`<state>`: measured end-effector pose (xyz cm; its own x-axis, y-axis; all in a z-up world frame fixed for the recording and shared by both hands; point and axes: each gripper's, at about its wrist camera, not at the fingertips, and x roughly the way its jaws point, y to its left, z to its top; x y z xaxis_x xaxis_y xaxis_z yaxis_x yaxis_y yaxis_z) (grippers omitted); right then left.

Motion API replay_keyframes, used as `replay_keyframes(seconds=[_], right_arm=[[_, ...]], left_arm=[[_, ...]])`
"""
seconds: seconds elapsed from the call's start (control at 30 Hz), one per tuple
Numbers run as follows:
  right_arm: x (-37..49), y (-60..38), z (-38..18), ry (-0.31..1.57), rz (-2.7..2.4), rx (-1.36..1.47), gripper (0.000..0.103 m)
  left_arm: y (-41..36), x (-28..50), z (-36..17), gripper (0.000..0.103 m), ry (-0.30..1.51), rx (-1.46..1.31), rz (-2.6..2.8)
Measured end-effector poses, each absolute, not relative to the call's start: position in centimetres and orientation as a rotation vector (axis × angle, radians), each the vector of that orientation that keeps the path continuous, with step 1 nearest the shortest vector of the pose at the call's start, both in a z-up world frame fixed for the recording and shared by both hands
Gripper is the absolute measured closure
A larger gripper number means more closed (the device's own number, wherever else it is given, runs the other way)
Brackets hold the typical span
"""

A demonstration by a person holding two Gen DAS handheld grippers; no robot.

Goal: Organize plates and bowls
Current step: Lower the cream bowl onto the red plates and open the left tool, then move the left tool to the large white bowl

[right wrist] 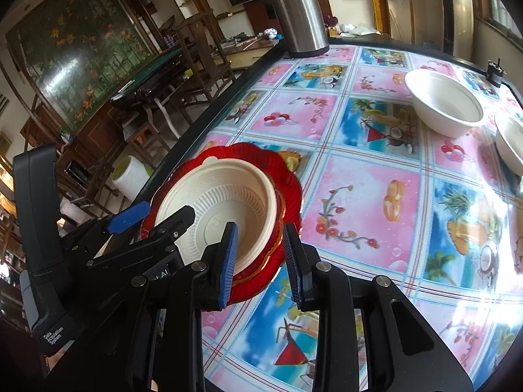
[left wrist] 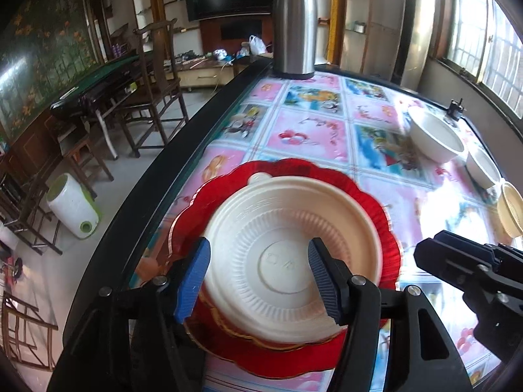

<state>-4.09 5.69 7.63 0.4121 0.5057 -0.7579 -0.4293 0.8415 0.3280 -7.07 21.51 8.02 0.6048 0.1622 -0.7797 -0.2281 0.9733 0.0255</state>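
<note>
While sunlight glares off the patterned table (left wrist: 310, 130), a cream plate (left wrist: 287, 254) sits stacked on red plates (left wrist: 385, 228) near the table's left edge. The left gripper (left wrist: 258, 281) hangs over that stack with its jaws about half open, one blue pad (left wrist: 193, 281) outside the cream plate's rim and the other over its well; neither appears to press on it, so it holds nothing. The cream plate looks like thin moulded plastic or pulp: light, a little flexible, ribbed enough to resist slipping, and best pinched at the raised rim. The red plates, scalloped and glossy with gold trim, seem harder and more slippery, and their number cannot be told.

Right of the stack, the right gripper (right wrist: 261, 261) hovers just beside the red plates' edge, jaws narrowly parted with nothing between them. Farther right, well apart from the stack, a large white bowl (right wrist: 444, 107) stands upright and empty; a second white bowl (right wrist: 510, 143) sits just beside it, its contents mostly out of frame. At the far right of the left view, a cream dish (left wrist: 510, 209) is only partly visible. A steel flask (left wrist: 294, 29) stands at the far edge.
</note>
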Motion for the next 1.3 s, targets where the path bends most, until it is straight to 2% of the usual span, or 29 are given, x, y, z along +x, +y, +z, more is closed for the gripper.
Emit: replay_keyframes(seconds=[0.17, 0.27, 0.77, 0.9, 1.3], right_arm=[[-4.0, 4.4, 8.0, 0.972, 0.567, 0.1, 0.075], [-3.9, 3.4, 8.1, 0.967, 0.55, 0.109, 0.075], [-3.6, -2.5, 8.3, 0.952, 0.457, 0.171, 0.075], [-3.5, -4.5, 8.1, 0.95, 0.425, 0.187, 0.064], [-2.7, -9.8, 6.8, 0.965, 0.347, 0.256, 0.065]], left_arm=[[20.2, -6.8, 8.6, 0.039, 0.875, -0.071, 0.207], [19.3, -6.6, 8.9, 0.032, 0.865, -0.067, 0.191], [13.1, -4.7, 9.0, 0.031, 0.876, -0.034, 0.105], [11.2, -4.0, 8.9, 0.031, 0.871, -0.023, 0.087], [7.3, -1.9, 8.0, 0.031, 0.876, 0.017, 0.059]])
